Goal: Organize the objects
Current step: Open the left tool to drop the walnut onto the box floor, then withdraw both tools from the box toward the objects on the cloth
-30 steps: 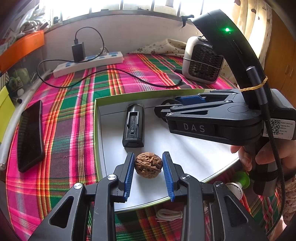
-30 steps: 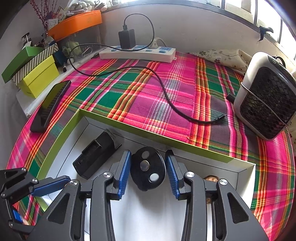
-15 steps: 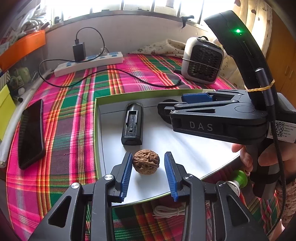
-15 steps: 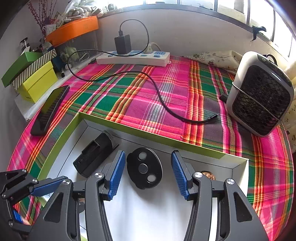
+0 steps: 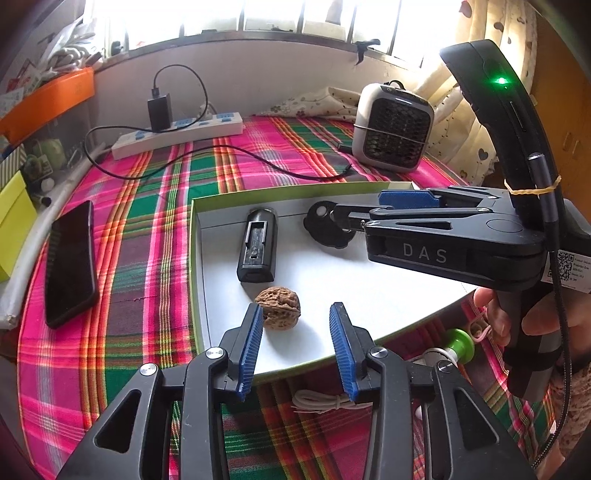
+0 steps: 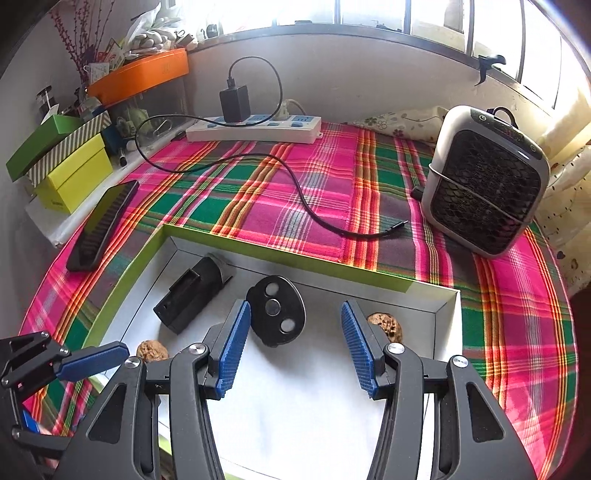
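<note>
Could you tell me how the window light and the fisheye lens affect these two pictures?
Left wrist view: the barred window is blown out to white, the pale curtain glows, and the green-rimmed white tray bows at its near edge. Right wrist view: the window is again overexposed, the plaid tablecloth curves toward dark corners, yet the round black disc stays sharp.

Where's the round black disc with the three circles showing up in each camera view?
Left wrist view: the round black disc lies in the back of the tray, right of the black rectangular device, partly hidden by the right gripper.
Right wrist view: lower centre, ahead of the open right gripper.
Shared landmark: the black rectangular device, left of the disc in both.
</note>
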`<action>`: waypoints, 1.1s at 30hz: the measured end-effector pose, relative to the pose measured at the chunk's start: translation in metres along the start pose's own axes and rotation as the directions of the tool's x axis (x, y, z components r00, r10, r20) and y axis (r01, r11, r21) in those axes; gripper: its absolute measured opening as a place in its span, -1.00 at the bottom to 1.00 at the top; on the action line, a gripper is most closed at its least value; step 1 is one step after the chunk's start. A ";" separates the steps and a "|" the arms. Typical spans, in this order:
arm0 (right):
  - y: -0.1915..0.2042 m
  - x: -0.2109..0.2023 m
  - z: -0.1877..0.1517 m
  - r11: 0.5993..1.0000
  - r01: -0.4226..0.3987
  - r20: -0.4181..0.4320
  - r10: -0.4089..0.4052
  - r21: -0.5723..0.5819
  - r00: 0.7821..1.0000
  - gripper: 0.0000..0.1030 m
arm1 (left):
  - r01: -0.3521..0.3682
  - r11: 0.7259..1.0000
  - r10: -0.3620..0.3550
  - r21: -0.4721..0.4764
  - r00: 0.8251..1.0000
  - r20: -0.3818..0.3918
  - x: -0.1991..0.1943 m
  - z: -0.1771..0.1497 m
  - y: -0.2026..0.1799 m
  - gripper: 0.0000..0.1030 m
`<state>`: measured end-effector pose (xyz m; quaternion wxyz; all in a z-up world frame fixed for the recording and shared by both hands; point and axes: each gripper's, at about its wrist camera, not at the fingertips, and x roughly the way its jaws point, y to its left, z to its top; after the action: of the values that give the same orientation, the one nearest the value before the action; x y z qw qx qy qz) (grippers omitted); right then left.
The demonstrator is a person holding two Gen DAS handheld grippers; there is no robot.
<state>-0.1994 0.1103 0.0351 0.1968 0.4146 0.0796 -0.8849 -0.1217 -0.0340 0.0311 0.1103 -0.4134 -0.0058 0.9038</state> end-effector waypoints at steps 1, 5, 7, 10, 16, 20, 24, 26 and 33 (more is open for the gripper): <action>-0.001 -0.002 -0.001 1.000 0.002 0.003 -0.002 0.003 1.000 0.02 | -0.001 1.000 0.001 0.000 1.000 0.003 -0.002 -0.001 0.000 -0.31; -0.004 -0.010 -0.005 1.000 0.004 0.014 -0.005 0.013 1.000 0.02 | 0.001 1.000 -0.001 0.001 1.000 0.010 -0.007 -0.002 -0.002 -0.31; -0.004 -0.014 -0.007 1.000 0.007 0.019 -0.008 0.017 1.000 0.02 | 0.004 1.000 -0.004 0.002 1.000 0.015 -0.010 -0.004 -0.004 -0.31; -0.005 -0.021 -0.012 1.000 0.009 0.029 -0.010 0.028 1.000 0.02 | 0.007 1.000 -0.007 0.006 1.000 0.020 -0.015 -0.008 -0.006 -0.31; -0.003 -0.035 -0.023 0.999 0.022 0.052 -0.024 0.025 0.998 0.02 | 0.014 1.000 -0.015 0.009 0.999 0.034 -0.024 -0.014 -0.010 -0.31; -0.004 -0.043 -0.032 0.999 0.025 0.063 -0.027 0.035 0.998 0.02 | 0.017 1.000 -0.018 0.014 0.999 0.040 -0.030 -0.018 -0.012 -0.31; -0.006 -0.056 -0.041 0.998 0.029 0.087 -0.033 0.049 0.996 0.02 | 0.016 1.000 -0.017 0.017 0.999 0.050 -0.035 -0.022 -0.013 -0.31; -0.008 -0.063 -0.044 0.998 0.032 0.097 -0.037 0.057 0.995 0.02 | 0.017 1.000 -0.018 0.015 0.998 0.054 -0.038 -0.023 -0.013 -0.31; -0.016 -0.080 -0.058 0.996 0.062 0.116 -0.070 0.071 0.991 0.02 | 0.038 0.999 -0.039 0.022 0.997 0.065 -0.047 -0.029 -0.019 -0.31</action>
<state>-0.1189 0.1648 0.0583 0.1578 0.3650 0.0515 -0.9161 -0.0665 -0.0273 0.0491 0.1316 -0.3822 -0.0082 0.9146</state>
